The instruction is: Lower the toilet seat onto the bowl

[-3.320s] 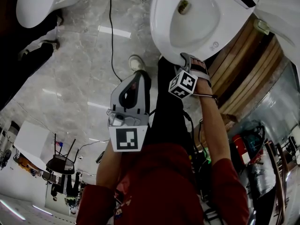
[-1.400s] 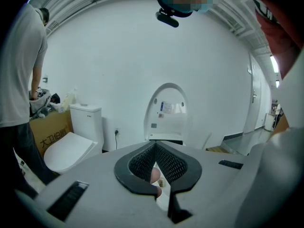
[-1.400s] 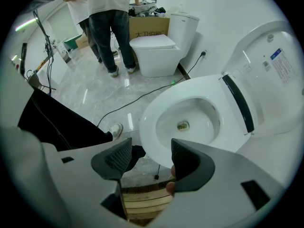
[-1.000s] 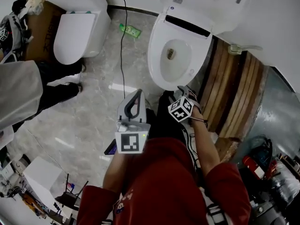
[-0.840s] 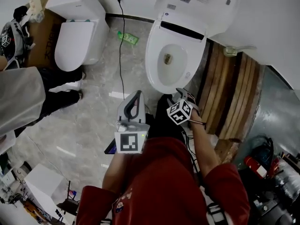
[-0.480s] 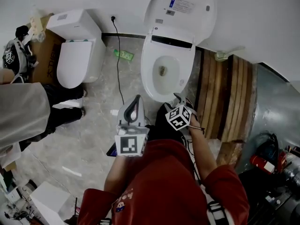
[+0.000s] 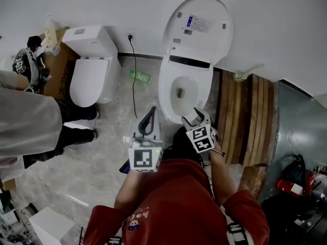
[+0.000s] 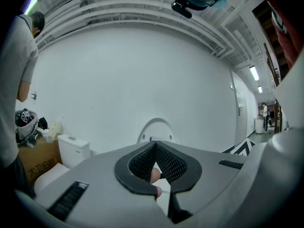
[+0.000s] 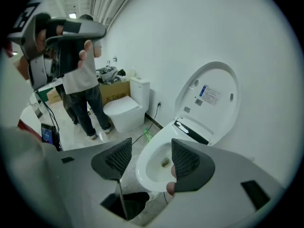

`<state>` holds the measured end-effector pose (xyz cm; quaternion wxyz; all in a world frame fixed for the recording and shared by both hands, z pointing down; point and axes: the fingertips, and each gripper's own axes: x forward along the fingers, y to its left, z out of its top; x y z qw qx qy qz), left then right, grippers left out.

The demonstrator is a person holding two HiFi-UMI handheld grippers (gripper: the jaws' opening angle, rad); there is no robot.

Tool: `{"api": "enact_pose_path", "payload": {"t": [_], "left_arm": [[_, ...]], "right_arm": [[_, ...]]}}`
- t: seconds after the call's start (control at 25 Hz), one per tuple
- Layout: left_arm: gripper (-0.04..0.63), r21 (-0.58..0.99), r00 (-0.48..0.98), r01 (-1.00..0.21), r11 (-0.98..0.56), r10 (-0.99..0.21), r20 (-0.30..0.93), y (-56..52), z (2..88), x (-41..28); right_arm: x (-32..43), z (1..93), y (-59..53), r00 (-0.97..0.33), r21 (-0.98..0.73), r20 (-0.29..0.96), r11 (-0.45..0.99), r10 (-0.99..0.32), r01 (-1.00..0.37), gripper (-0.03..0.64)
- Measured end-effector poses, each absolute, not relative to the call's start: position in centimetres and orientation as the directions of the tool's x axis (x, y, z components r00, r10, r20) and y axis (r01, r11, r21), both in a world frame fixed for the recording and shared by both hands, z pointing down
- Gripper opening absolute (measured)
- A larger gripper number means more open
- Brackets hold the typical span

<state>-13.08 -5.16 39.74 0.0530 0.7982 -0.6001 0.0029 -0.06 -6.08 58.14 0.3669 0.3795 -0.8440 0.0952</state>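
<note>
Raised toilet seat (image 7: 200, 28) — beyond right claw (image 7: 195, 117)

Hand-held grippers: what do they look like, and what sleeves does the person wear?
Both the left hand-held gripper and the right hand-held gripper are grey, with dark mesh-textured pads. Each carries a white cube with black square markers. The sleeves are red.

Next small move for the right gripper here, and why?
Probably extend the open right gripper forward and up to the top edge of the raised white oval seat and lid. It stands against the wall, the white ceramic bowl is uncovered, and the jaws hold nothing, hovering at the bowl's front.
</note>
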Motion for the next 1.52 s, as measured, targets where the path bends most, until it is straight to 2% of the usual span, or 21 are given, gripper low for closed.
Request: {"api": "enact_pose_path", "payload": {"t": [0.36, 0.64, 0.76, 1.0, 1.24, 1.52], "left_arm": [[0.009, 0.030, 0.279, -0.960, -0.278, -0.959, 0.042, -5.7, 37.0, -15.2], [0.009, 0.000, 0.295, -0.956, -0.295, -0.955, -0.029, -5.7, 33.0, -15.0], [0.009, -0.023, 0.303, -0.953, -0.302, -0.951, -0.055, -5.6, 30.9, -14.3], [0.009, -0.043, 0.311, -0.951, -0.308, -0.941, -0.137, -5.2, 27.1, -14.2], [0.009, -0.032, 0.297, -0.955, -0.295, -0.943, -0.153, -5.2, 25.7, -13.7], [0.009, -0.046, 0.295, -0.955, -0.291, -0.944, -0.147, -5.4, 26.1, -12.7]], "right_arm": [[-1.6, 47.7, -7.6, -0.513, 0.099, 0.483, 0.626, -0.710, -0.773, 0.247], [-1.2, 37.7, -7.6, -0.542, 0.073, 0.254, 0.574, -0.801, -0.816, 0.246], [-0.6, 33.5, -7.4, -0.541, 0.136, 0.129, 0.555, -0.831, -0.821, 0.247], [0.6, 25.4, -5.5, -0.432, 0.130, -0.102, 0.418, -0.896, -0.899, 0.246], [1.6, 23.5, -4.5, -0.330, 0.168, -0.171, 0.302, -0.928, -0.938, 0.246], [2.8, 24.7, -4.7, -0.281, 0.178, -0.141, 0.255, -0.949, -0.950, 0.246]]}}
